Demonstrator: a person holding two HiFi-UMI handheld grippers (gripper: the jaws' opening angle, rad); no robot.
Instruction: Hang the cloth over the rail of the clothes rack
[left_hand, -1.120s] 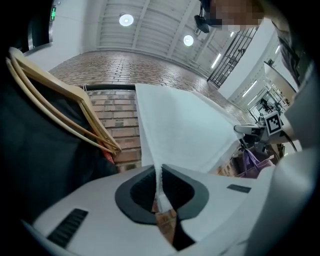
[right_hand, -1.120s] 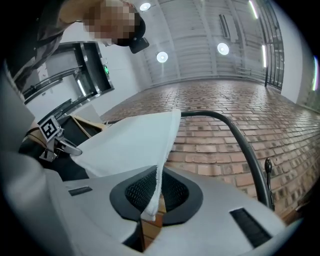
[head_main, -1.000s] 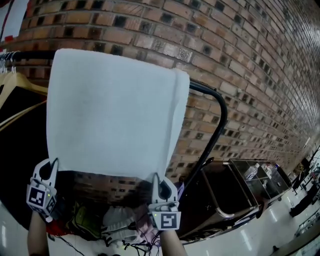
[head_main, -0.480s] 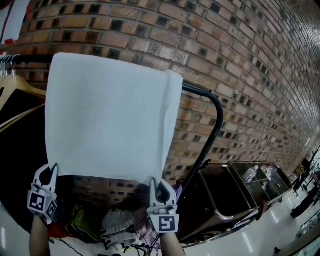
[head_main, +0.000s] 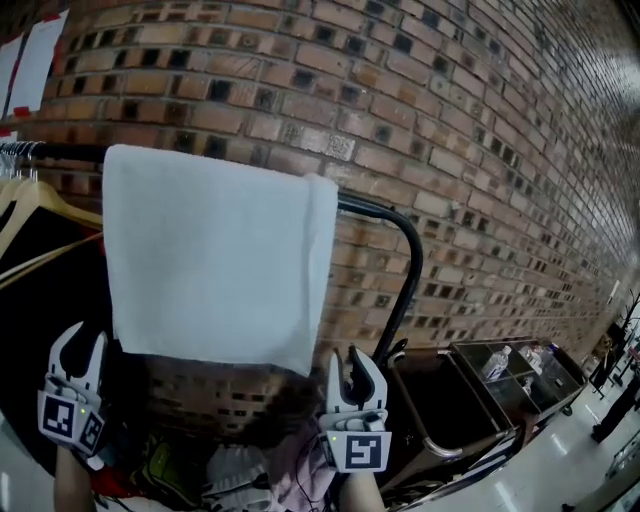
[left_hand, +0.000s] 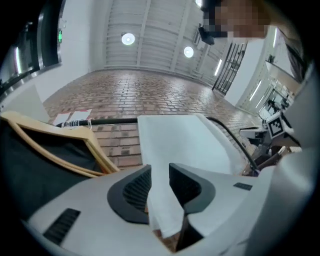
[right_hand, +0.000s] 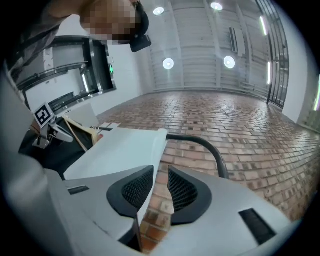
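Cloth (head_main: 215, 260) is draped over the rail (head_main: 385, 212) of the clothes rack and hangs flat on the near side, top fold on the bar, bottom hem free. The far side is hidden, so I cannot tell how much hangs behind. Step, as I read it: the letting-go at the end of the hang, with the task close to done. Left gripper (head_main: 78, 350) sits just beside the lower left corner of the cloth. Its jaws have just been opening and now stand wide apart. In the left gripper view that corner hangs loose in the gap, with neither pad pressing on it, so nothing is held. Right gripper (head_main: 353, 368) is just below and to the right of the lower right corner. Its jaws are also apart, only brick wall (head_main: 450, 150) shows between the pads, and the cloth edge runs just beside 1 pad without being clamped. Both point upward toward the rail. The next move calls for drawing the 2 grippers back from the hem without catching the left corner, since a snag could drag the cloth off the bar. Wooden hangers (head_main: 40, 205) with a dark garment hang on the same rail just left of the cloth. A low dark cart (head_main: 500, 375) stands to the right, well apart from it.
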